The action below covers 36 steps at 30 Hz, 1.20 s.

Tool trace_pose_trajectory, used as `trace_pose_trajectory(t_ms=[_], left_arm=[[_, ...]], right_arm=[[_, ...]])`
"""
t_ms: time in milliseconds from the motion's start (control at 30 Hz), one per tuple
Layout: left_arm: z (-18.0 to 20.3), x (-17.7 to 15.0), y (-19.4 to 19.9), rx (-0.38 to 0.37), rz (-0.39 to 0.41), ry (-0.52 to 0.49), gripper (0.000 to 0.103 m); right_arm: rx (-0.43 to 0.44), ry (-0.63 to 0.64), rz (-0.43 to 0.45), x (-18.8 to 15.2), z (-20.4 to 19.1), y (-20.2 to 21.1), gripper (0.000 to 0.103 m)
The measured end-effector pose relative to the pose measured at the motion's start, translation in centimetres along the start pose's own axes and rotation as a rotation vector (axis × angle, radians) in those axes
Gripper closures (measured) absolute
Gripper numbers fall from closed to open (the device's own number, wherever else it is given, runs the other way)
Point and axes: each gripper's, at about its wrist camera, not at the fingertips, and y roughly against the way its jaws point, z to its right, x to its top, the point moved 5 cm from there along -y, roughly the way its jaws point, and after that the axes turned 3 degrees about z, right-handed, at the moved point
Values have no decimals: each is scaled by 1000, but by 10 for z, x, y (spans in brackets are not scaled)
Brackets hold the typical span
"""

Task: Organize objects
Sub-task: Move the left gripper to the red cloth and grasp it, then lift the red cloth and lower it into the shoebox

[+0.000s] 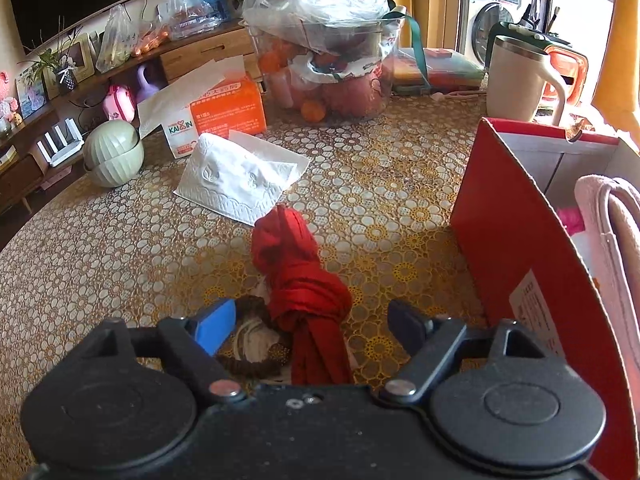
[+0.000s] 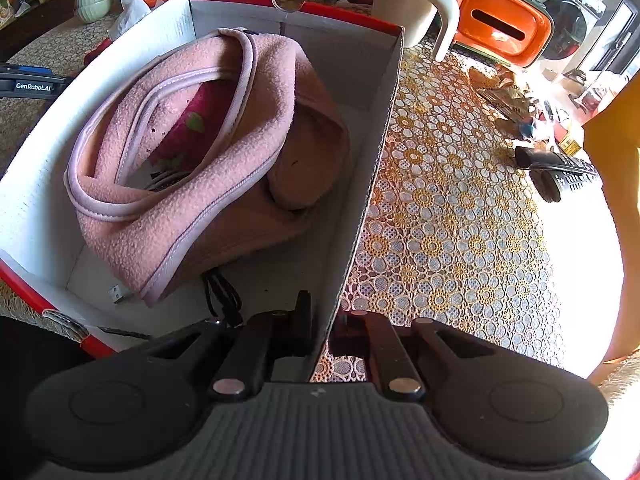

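A knotted red cloth [image 1: 292, 264] lies on the flower-patterned tablecloth [image 1: 120, 264], partly over a brown braided ring [image 1: 248, 364] with white cord inside it. My left gripper [image 1: 310, 326] is open, its blue pads on either side of the cloth's near knot and apart from it. A red cardboard box [image 1: 508, 248] stands to the right. In the right wrist view the box [image 2: 368, 184] holds a pink fleece bag [image 2: 208, 184] and a black cable [image 2: 220, 296]. My right gripper [image 2: 324, 324] is shut on the box's right wall, one finger inside and one outside.
A white embossed tissue [image 1: 240, 180], an orange tissue pack [image 1: 224, 110], a green lidded bowl [image 1: 114, 152] and a clear tub of fruit [image 1: 328, 76] sit beyond the cloth. A cream mug [image 2: 408, 4], an orange holder [image 2: 500, 20], wrappers and two remotes [image 2: 560, 172] lie right of the box.
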Motion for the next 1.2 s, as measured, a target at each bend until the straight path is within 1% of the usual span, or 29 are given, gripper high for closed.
trace_pose_trajectory(t_ms=[200,300,367,400,433,467,567,700,767,933,1067,1200], left_arm=[[2,-2,-11,-1,-24,6,33],[2,-2,-11,0,-23,13,44],[1,-2,-11,1,-22,19,55],[0,-1,-10,1,-22,20,58],[-1,-1,-10,1,-22,20,63],[-1,-1,-9,-1,-21,20,66],[-4,-1,-3,-6,-10,25,72],[-9,0,9,-21,-5,36,77],[-12,1,17,-31,4,44,81],[-17,4,46,-67,42,70,82],[-21,6,67,-77,65,90,82],[-16,9,90,-87,92,76,82]], right_arm=[[1,-1,-1,-1,0,0,95],[3,-3,-2,-1,0,0,95],[3,-4,-1,-1,0,0,95],[2,-3,-1,-1,0,0,95],[2,-2,-1,-1,0,0,95],[2,-3,-1,-1,0,0,95],[0,0,-1,-2,-1,0,95],[-1,2,0,-1,0,0,95],[-1,2,1,-1,0,0,95],[-3,9,3,-1,-1,1,95],[-8,15,6,-1,-2,1,95],[-8,14,6,-1,-1,1,95]])
